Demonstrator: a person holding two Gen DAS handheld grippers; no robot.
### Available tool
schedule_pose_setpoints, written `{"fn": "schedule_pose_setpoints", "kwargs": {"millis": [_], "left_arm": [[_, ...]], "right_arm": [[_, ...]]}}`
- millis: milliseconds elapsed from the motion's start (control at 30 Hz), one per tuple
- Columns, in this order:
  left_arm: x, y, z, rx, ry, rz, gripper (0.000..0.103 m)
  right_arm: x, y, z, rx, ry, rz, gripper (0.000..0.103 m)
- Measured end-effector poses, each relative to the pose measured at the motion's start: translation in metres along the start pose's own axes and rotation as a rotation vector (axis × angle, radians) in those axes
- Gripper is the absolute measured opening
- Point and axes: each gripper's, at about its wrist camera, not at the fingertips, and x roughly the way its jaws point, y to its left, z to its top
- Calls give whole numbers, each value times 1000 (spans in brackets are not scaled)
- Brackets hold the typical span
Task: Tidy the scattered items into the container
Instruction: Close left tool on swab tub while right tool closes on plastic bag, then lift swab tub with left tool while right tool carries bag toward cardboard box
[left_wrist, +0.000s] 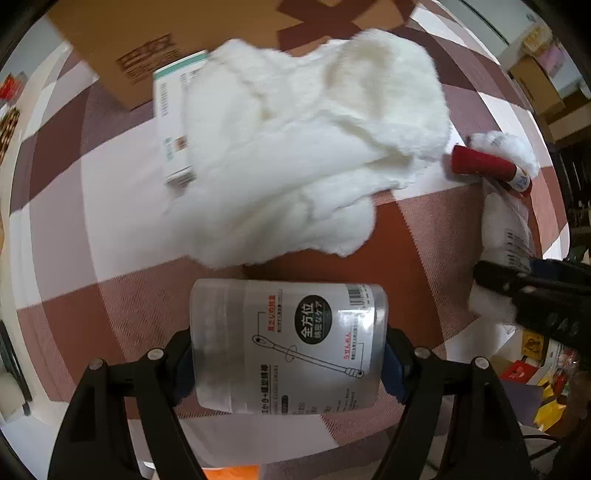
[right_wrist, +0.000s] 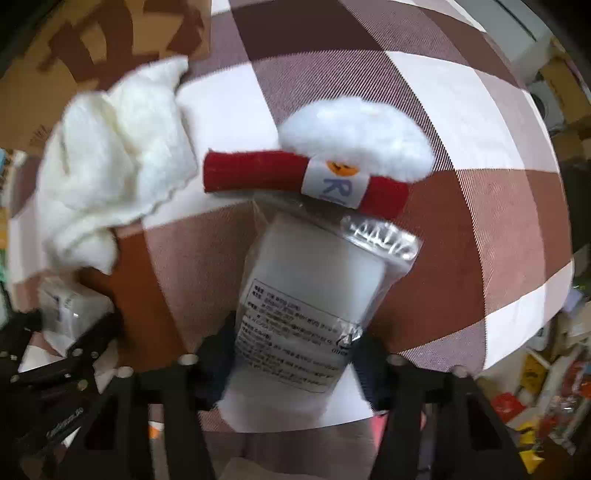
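Checked tablecloth (left_wrist: 424, 229) fills both views; table edge drops off at lower right to floor clutter. Cardboard box (left_wrist: 110, 44) sits at the far end, its near wall touching the white fluffy towel (left_wrist: 295, 147).

Only the left wrist view shows the white carton (left_wrist: 171, 122), half tucked under the towel's left edge, and the cotton-swab tub (left_wrist: 288, 343), lying sideways and clamped end to end by the left gripper (left_wrist: 288, 354).

Only the right wrist view shows the labelled face of the plastic-wrapped white pack (right_wrist: 306, 295): right gripper (right_wrist: 291, 354) fingers sit against its sides, closed on it.

Red roll with paper band (right_wrist: 295, 177) lies crosswise just past the pack's far end, a small white fluffy piece (right_wrist: 362, 136) touching behind it. Towel blocks the direct line from tub to box. Bare cloth to the right of the roll.
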Motion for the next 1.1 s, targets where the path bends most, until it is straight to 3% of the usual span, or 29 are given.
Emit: {"fn": "schedule_pose_setpoints", "kwargs": {"millis": [133, 333, 567, 600, 733, 900, 1100], "left_arm": [[-8, 13, -2, -39, -10, -23, 79], [-30, 28, -2, -77, -43, -56, 79], [-45, 17, -23, -116, -70, -53, 79], [-46, 14, -24, -122, -72, -51, 79], [-48, 13, -13, -148, -92, -44, 79], [-66, 15, -10, -176, -139, -41, 79], [-90, 24, -12, -185, -191, -17, 79]], "right_arm": [[-7, -11, -5, 68, 5, 70, 48], [-33, -3, -13, 46, -21, 104, 48], [-57, 28, -14, -27, -68, 103, 48], [-55, 52, -8, -36, -78, 97, 48], [-76, 66, 24, -104, -119, 95, 48], [-107, 50, 2, -152, -151, 102, 48], [-118, 69, 13, -185, -170, 116, 48]]}}
